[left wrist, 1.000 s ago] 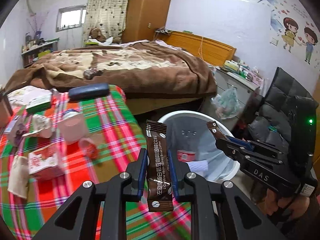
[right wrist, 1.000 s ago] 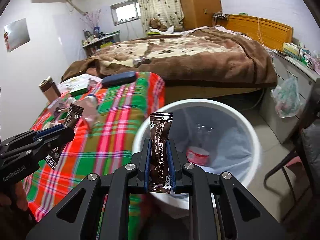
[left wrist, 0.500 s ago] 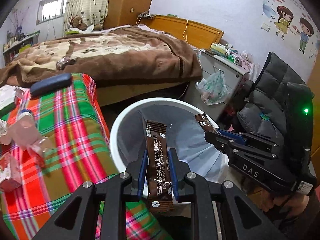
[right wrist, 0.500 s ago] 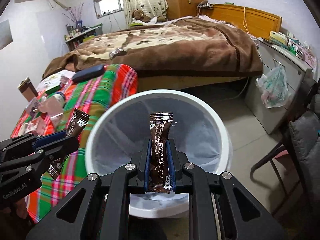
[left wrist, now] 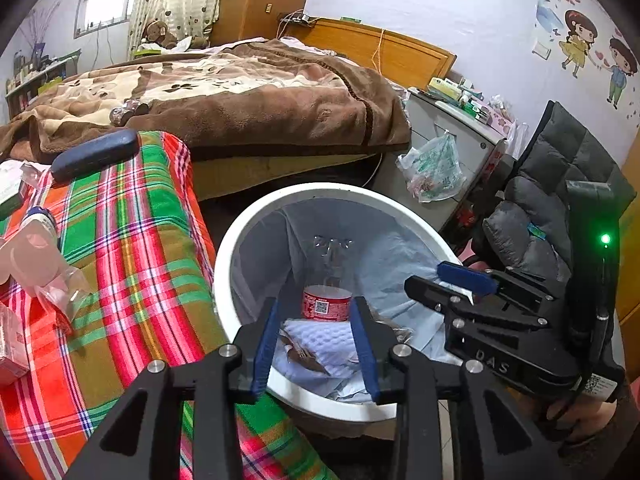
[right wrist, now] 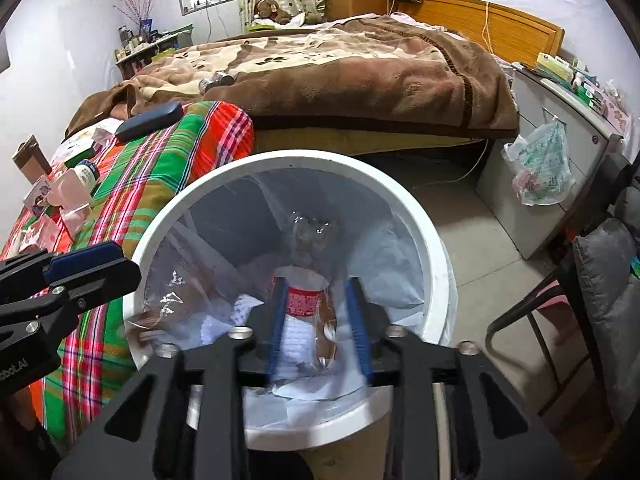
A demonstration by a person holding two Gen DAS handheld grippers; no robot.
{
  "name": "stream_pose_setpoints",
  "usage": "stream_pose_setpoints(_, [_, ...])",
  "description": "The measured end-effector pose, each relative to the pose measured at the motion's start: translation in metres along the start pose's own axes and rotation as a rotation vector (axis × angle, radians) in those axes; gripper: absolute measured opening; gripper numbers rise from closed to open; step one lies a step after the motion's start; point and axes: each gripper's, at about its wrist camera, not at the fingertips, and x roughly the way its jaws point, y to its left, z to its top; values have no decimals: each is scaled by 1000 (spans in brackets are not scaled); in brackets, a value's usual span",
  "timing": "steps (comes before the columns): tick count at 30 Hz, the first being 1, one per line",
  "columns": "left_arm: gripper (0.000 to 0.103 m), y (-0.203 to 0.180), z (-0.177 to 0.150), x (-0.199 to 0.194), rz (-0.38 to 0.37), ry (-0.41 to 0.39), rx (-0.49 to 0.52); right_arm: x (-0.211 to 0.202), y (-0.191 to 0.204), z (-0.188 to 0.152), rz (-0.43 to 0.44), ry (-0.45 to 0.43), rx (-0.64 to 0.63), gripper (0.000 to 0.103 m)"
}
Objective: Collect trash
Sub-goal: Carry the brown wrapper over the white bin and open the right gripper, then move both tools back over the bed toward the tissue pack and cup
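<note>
Above the white bin [left wrist: 244, 232], the left gripper [left wrist: 316, 340] and right gripper [right wrist: 318, 320] have just been opening, both now spread and empty.

1. One white trash bin [left wrist: 248, 236], lined with one pale bag.
2. Inside it: one clear bottle with a red label [left wrist: 326, 306], one brown sachet [left wrist: 300, 356], some white paper, pieces uncounted.
3. Two grippers: left [left wrist: 316, 344], right [right wrist: 318, 328].
4. One plaid cloth [left wrist: 132, 248].
5. One dark blue case [left wrist: 94, 154].
6. One bed with one brown blanket [left wrist: 256, 100].
7. One hanging plastic bag [left wrist: 434, 168].
</note>
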Motion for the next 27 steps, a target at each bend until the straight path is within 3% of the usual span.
stream_pose_setpoints(2, [36,1,-1,-4,5,-6,-1,-2,1,0,-5,-8,2,51])
stream_pose_setpoints(14, [37,24,-10,-42,47,-62,-45,-20,16,0,24,-57,3,51])
stream_pose_setpoints(27, [37,66,-32,-101,156,-134,-102,-35,59,2,99,-115,-47,51])
